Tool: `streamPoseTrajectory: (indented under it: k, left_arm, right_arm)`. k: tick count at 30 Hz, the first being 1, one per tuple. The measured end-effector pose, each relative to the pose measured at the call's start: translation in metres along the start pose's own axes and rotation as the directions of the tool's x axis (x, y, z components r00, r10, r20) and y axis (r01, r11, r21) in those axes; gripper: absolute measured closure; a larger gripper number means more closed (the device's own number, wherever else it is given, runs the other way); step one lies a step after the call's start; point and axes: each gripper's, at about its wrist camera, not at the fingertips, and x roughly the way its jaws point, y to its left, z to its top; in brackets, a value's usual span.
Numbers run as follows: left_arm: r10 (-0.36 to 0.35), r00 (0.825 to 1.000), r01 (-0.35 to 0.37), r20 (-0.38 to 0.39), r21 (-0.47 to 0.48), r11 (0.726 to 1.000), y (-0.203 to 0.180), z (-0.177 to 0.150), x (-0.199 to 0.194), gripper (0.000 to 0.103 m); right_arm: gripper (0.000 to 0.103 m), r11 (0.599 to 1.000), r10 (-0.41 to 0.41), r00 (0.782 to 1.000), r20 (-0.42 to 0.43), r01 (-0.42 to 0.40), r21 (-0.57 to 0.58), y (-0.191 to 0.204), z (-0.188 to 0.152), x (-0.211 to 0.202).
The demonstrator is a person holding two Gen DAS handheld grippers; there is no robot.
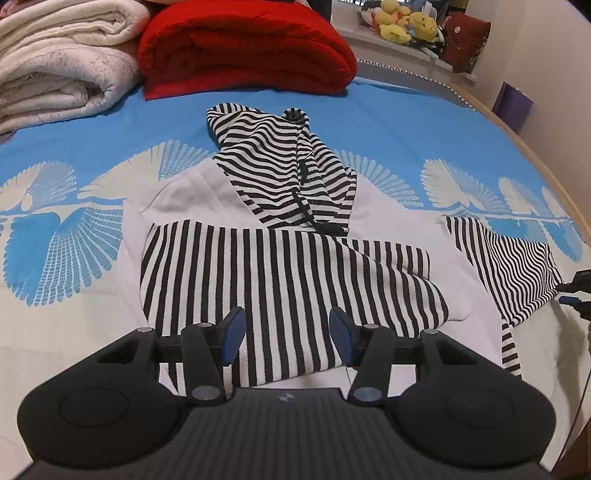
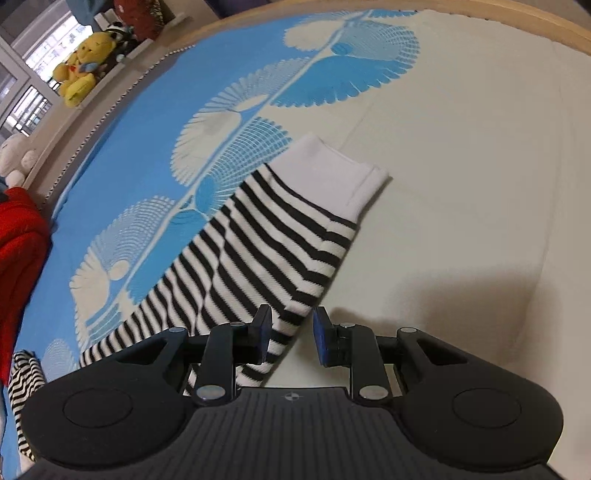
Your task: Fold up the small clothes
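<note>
A small hooded top (image 1: 288, 266) in black-and-white stripes with white panels lies flat on the bed. Its hood (image 1: 280, 162) points away from me, and one striped sleeve is folded across the body. My left gripper (image 1: 287, 332) hovers open over the near striped part, nothing between its pads. The other sleeve (image 1: 517, 273) stretches out to the right. In the right wrist view this sleeve (image 2: 258, 251) ends in a white cuff (image 2: 332, 173). My right gripper (image 2: 291, 336) is open just above the sleeve's near edge, pads apart and not pressing on the cloth.
The bed sheet (image 1: 369, 122) is blue and cream with fan patterns. A red folded blanket (image 1: 243, 48) and white quilts (image 1: 55, 62) lie at the far end. Plush toys (image 1: 402, 22) sit on a ledge behind. The bed's wooden edge (image 1: 535, 155) curves along the right.
</note>
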Motion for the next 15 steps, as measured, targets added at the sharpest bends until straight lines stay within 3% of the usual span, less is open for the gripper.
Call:
streamPoseTrajectory:
  k: [8, 9, 11, 15]
  left_arm:
    - [-0.003, 1.000, 0.003, -0.003, -0.008, 1.000, 0.002, 0.001, -0.001, 0.047]
    - [-0.003, 1.000, 0.003, -0.002, -0.012, 1.000, 0.004, 0.001, -0.001, 0.047]
    - [0.000, 1.000, 0.000, 0.001, -0.019, 1.000, 0.007, 0.002, -0.002, 0.047]
    - [0.008, 1.000, -0.008, -0.001, -0.041, 0.999, 0.016, 0.005, -0.004, 0.047]
  right_arm:
    - [0.079, 1.000, -0.014, 1.000, 0.012, 0.014, 0.013, 0.002, 0.001, 0.019]
    - [0.081, 1.000, -0.014, 1.000, 0.020, 0.014, 0.013, 0.004, 0.001, 0.019]
    - [0.098, 1.000, -0.012, 0.999, 0.033, 0.011, 0.018, 0.007, 0.001, 0.019]
    - [0.101, 0.997, -0.078, 0.991, 0.105, 0.079, -0.001, 0.025, 0.002, 0.006]
